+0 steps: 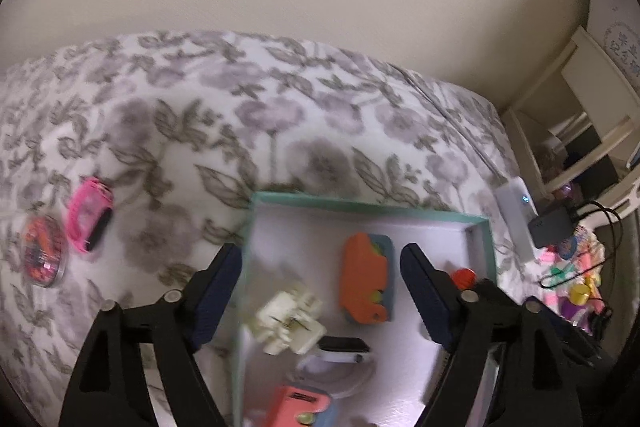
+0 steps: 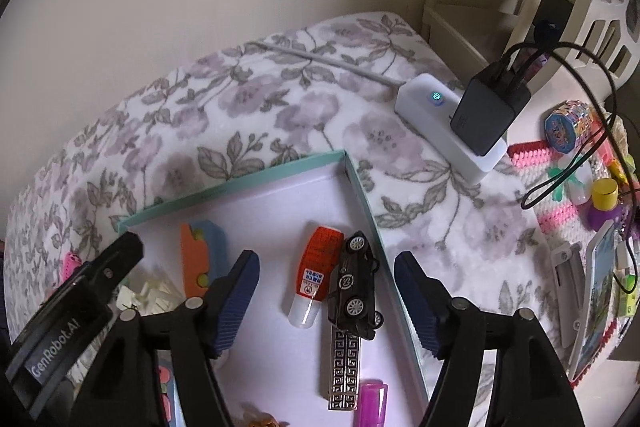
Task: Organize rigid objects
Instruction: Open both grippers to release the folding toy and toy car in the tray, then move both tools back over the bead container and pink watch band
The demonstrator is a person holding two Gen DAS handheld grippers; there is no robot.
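A teal-rimmed box (image 1: 360, 205) with a white floor lies on the floral blanket. My left gripper (image 1: 320, 291) hangs open above it, over an orange-and-blue toy (image 1: 366, 277) and a white plug adaptor (image 1: 290, 321), with nothing between its pads. My right gripper (image 2: 324, 303) is open over the same box (image 2: 240, 183), above a red-and-white bottle (image 2: 316, 279) and a black toy car (image 2: 354, 287); its pads touch neither. A patterned metal bar (image 2: 344, 371) and a magenta tube (image 2: 372, 403) lie nearer me. Outside the box, a pink watch (image 1: 88, 215) and a round clear case (image 1: 44, 251) rest on the blanket.
A white power strip (image 2: 432, 115) with a black charger (image 2: 488, 111) and looping cables sits right of the box. Beyond it a crocheted mat (image 2: 560, 195) carries several small items and a phone (image 2: 596, 299). Shelves and a white basket (image 2: 600, 15) stand at the back right.
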